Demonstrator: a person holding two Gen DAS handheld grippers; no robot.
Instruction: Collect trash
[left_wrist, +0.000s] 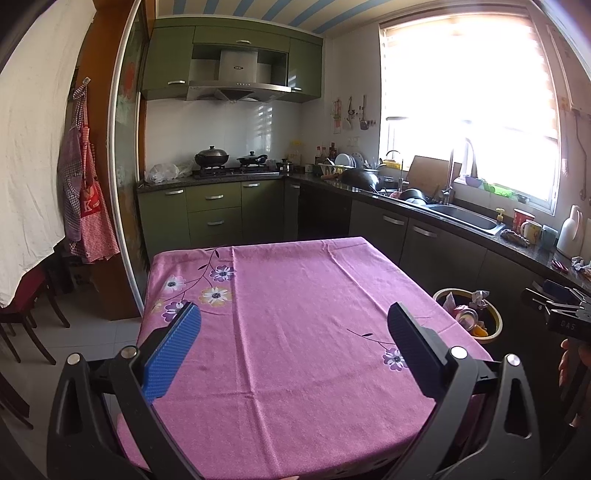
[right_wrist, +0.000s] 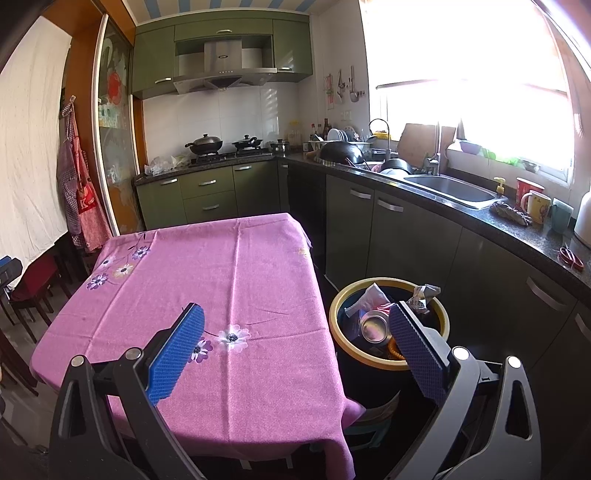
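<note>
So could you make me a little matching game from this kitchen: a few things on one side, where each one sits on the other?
Things:
1. crushed can
2. wok
3. apron
4. scissors

Places:
A. hanging on the wall at the left
B. on the counter at the far right
C. inside the yellow-rimmed bin beside the table
D. on the stove

Pairs: 1-C, 2-D, 3-A, 4-B
</note>
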